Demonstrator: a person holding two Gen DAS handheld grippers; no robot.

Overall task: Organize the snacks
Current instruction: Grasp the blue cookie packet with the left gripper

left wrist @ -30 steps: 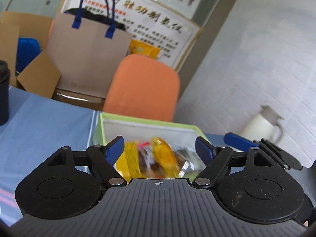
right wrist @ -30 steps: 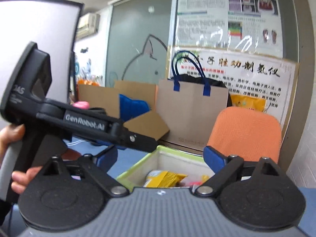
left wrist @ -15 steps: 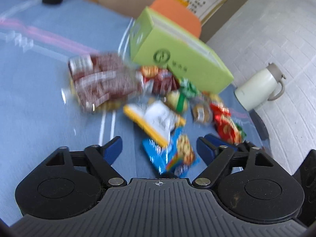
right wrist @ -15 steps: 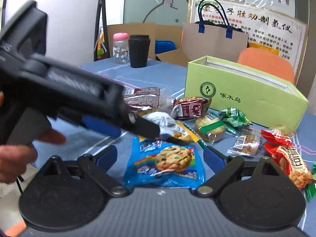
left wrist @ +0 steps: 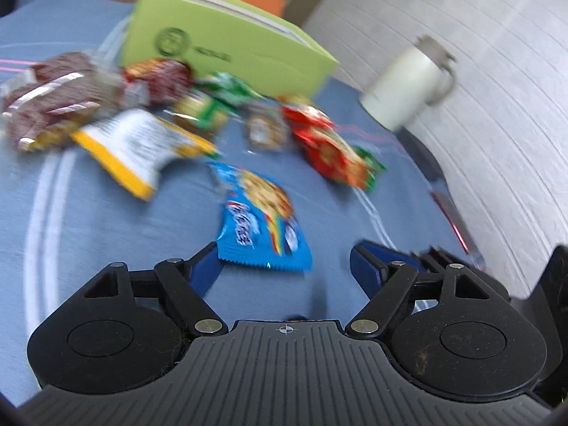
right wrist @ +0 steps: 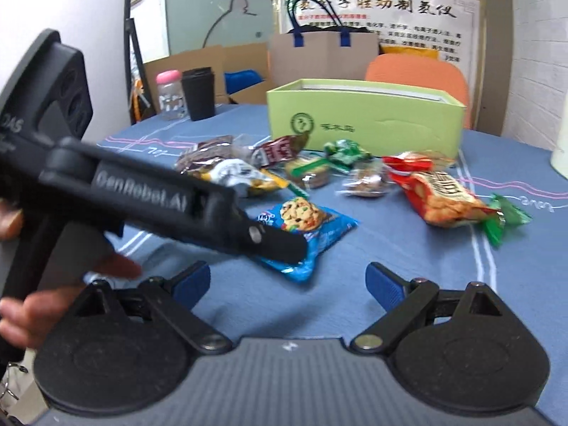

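Observation:
Several snack packets lie on the blue tablecloth in front of a light green open box (left wrist: pixel 227 49) (right wrist: pixel 365 120). A blue cookie packet (left wrist: pixel 261 218) (right wrist: pixel 309 227) lies nearest. My left gripper (left wrist: pixel 284 266) is open and empty, low over the cloth with the cookie packet's near edge between its fingers; its body crosses the right wrist view (right wrist: pixel 142 195). My right gripper (right wrist: pixel 287 284) is open and empty, hovering just behind the cookie packet. A red packet (left wrist: pixel 330 145) (right wrist: pixel 436 195), a yellow-white packet (left wrist: pixel 138 145) and a brown packet (left wrist: pixel 53 99) lie around.
A white jug (left wrist: pixel 408 85) stands at the right near the wall. A black cup (right wrist: pixel 198 94) and a pink-capped bottle (right wrist: pixel 170 96) stand at the table's far left. An orange chair (right wrist: pixel 419 71), a paper bag and cardboard boxes stand behind the table.
Both grippers tilted down from above the box and moved back to the table. The left one has come lower and closer to the blue cookie packet. Both stayed open.

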